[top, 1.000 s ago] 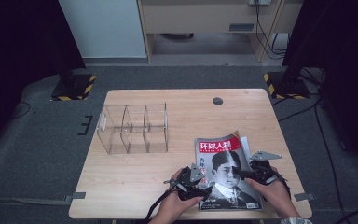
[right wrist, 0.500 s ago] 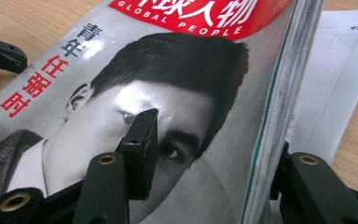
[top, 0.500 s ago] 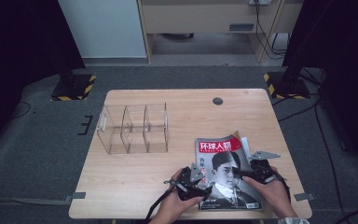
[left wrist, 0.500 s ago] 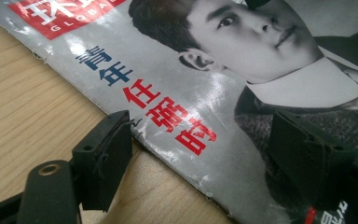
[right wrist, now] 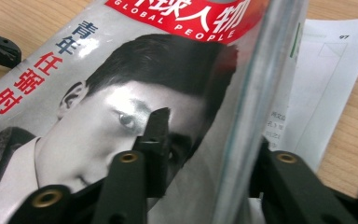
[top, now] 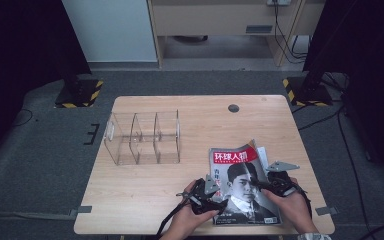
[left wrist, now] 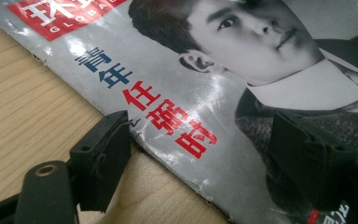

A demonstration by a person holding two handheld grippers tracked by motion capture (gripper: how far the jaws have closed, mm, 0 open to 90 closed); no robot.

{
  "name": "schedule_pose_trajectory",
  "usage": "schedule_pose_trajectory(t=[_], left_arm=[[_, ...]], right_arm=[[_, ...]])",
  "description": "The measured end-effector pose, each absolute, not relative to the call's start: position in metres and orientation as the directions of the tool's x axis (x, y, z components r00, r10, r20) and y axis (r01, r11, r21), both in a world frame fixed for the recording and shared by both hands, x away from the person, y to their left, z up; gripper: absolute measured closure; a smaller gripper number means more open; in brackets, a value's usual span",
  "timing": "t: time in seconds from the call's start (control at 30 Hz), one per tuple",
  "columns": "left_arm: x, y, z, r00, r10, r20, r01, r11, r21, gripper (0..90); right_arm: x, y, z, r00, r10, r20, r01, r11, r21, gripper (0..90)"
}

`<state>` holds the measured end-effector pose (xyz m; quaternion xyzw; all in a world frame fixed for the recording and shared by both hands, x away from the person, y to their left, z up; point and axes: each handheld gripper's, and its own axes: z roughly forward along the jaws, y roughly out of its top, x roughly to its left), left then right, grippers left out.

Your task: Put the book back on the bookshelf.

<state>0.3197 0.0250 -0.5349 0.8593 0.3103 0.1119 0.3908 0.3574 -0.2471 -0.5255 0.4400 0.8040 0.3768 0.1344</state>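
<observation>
Right gripper (right wrist: 205,154) jaws just closed further onto raised edge of glossy portrait-cover magazine (top: 242,185), seemingly clamped; lift enabled; left gripper (left wrist: 200,154) held apart over spine edge.

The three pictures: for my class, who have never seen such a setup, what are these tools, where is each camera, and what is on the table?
A person sits at a wooden table holding a two-jaw gripper in each hand. The high view looks down from above; the other two cameras ride on the grippers. On the table lie a clear organizer and a magazine. The left gripper stands open astride the magazine's left edge. The right gripper has just been closing on the raised right side of the magazine, which stands between its jaws; whether the pads press it yet I cannot tell. Loose pages show underneath.
</observation>
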Motion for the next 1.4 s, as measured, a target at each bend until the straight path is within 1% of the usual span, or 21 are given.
schedule_pose_trajectory(t=[0.03, 0.07, 0.1, 0.13, 0.3, 0.33, 0.4, 0.43, 0.47, 0.5, 0.57, 0.6, 0.7, 0.77, 0.87, 0.9, 1.0, 1.13, 1.23, 1.33, 1.4], left_arm=[[0.32, 0.025, -0.535, 0.783, 0.62, -0.051, 0.446, -0.502, 0.741, 19.7], [0.32, 0.025, -0.535, 0.783, 0.619, -0.052, 0.446, -0.502, 0.741, 19.7], [0.32, 0.025, -0.535, 0.784, 0.618, -0.053, 0.446, -0.503, 0.74, 19.7], [0.32, 0.025, -0.535, 0.784, 0.618, -0.053, 0.446, -0.503, 0.74, 19.6], [0.323, 0.025, -0.535, 0.79, 0.611, -0.055, 0.444, -0.508, 0.738, 18.1], [0.324, 0.024, -0.535, 0.79, 0.61, -0.057, 0.445, -0.508, 0.737, 15.5], [0.326, 0.023, -0.535, 0.809, 0.584, -0.067, 0.439, -0.524, 0.73, 6.9], [0.327, 0.023, -0.536, 0.82, 0.568, -0.069, 0.432, -0.535, 0.726, 6.9], [0.328, 0.022, -0.536, 0.824, 0.562, -0.073, 0.431, -0.538, 0.724, 4.1], [0.33, 0.022, -0.536, 0.823, 0.563, -0.076, 0.433, -0.536, 0.725, 4.1], [0.34, 0.026, -0.535, 0.799, 0.594, -0.098, 0.463, -0.502, 0.73, 4.2], [0.34, 0.026, -0.535, 0.799, 0.594, -0.098, 0.463, -0.502, 0.73, 5.0], [0.351, 0.035, -0.534, 0.76, 0.638, -0.125, 0.489, -0.435, 0.756, 5.6], [0.356, 0.041, -0.533, 0.737, 0.665, -0.122, 0.482, -0.391, 0.784, 5.9], [0.362, 0.048, -0.531, 0.705, 0.694, -0.146, 0.486, -0.323, 0.812, 5.8], [0.363, 0.049, -0.53, 0.706, 0.693, -0.146, 0.486, -0.323, 0.812, 5.8], [0.365, 0.048, -0.521, 0.722, 0.683, -0.11, 0.453, -0.347, 0.821, 5.7], [0.367, 0.046, -0.514, 0.73, 0.675, -0.112, 0.451, -0.352, 0.82, 5.7], [0.375, 0.044, -0.511, 0.726, 0.675, -0.132, 0.467, -0.344, 0.814, 5.7], [0.385, 0.04, -0.511, 0.727, 0.677, -0.114, 0.466, -0.366, 0.805, 6.8], [0.388, 0.041, -0.511, 0.722, 0.683, -0.114, 0.464, -0.355, 0.812, 7.7]], right_arm=[[0.358, -0.248, -0.524, -0.568, 0.814, 0.123, 0.614, 0.32, 0.722, 70.2], [0.358, -0.248, -0.524, -0.568, 0.814, 0.123, 0.614, 0.32, 0.722, 70.2], [0.358, -0.248, -0.522, -0.555, 0.819, 0.142, 0.63, 0.303, 0.716, 75.1], [0.358, -0.248, -0.522, -0.555, 0.819, 0.142, 0.63, 0.303, 0.716, 75.1], [0.359, -0.249, -0.52, -0.55, 0.821, 0.155, 0.631, 0.286, 0.721, 81.8], [0.359, -0.249, -0.519, -0.552, 0.82, 0.154, 0.628, 0.287, 0.723, 83.2], [0.359, -0.248, -0.518, -0.551, 0.822, 0.147, 0.624, 0.289, 0.726, 84.4], [0.359, -0.248, -0.518, -0.551, 0.822, 0.147, 0.624, 0.289, 0.726, 84.4], [0.36, -0.248, -0.517, -0.549, 0.823, 0.144, 0.621, 0.286, 0.73, 85.4], [0.36, -0.249, -0.517, -0.551, 0.823, 0.138, 0.617, 0.291, 0.731, 85.6], [0.361, -0.249, -0.517, -0.555, 0.822, 0.128, 0.611, 0.298, 0.733, 85.8], [0.361, -0.249, -0.517, -0.555, 0.822, 0.128, 0.611, 0.298, 0.733, 85.8], [0.361, -0.248, -0.516, -0.557, 0.821, 0.123, 0.604, 0.299, 0.738, 86.6], [0.36, -0.248, -0.515, -0.556, 0.821, 0.126, 0.602, 0.294, 0.742, 86.9], [0.361, -0.247, -0.513, -0.561, 0.819, 0.12, 0.591, 0.294, 0.751, 87.3], [0.361, -0.247, -0.512, -0.559, 0.82, 0.122, 0.591, 0.29, 0.753, 87.4], [0.361, -0.246, -0.51, -0.552, 0.825, 0.121, 0.578, 0.275, 0.768, 87.5], [0.361, -0.247, -0.507, -0.554, 0.823, 0.124, 0.566, 0.264, 0.781, 87.5], [0.361, -0.247, -0.506, -0.555, 0.822, 0.125, 0.558, 0.257, 0.789, 87.6], [0.361, -0.248, -0.504, -0.557, 0.821, 0.123, 0.551, 0.255, 0.794, 87.6], [0.361, -0.248, -0.502, -0.553, 0.823, 0.128, 0.548, 0.243, 0.8, 87.6]])
